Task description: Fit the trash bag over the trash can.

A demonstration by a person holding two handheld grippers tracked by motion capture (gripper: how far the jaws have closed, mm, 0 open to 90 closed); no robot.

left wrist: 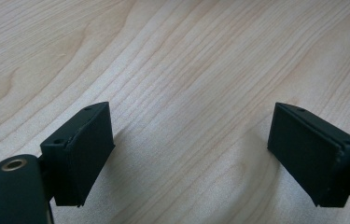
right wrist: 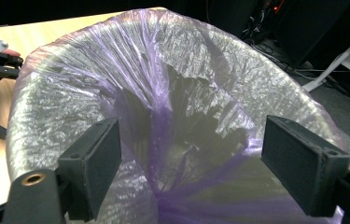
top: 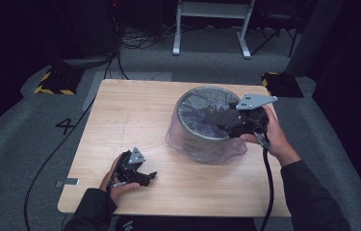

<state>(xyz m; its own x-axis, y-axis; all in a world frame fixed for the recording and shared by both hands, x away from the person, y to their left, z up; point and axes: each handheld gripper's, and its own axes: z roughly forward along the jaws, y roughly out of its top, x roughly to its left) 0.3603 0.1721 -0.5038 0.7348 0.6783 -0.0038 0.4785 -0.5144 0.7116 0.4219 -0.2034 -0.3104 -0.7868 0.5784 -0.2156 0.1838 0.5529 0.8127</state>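
Right tongs over bag-lined bin

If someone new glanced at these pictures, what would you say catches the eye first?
First, the round bin lined with a shiny purple plastic bag, standing right of centre on the wooden table. The right gripper hovers open at the bin's right rim, while the left gripper rests open near the table's front edge.
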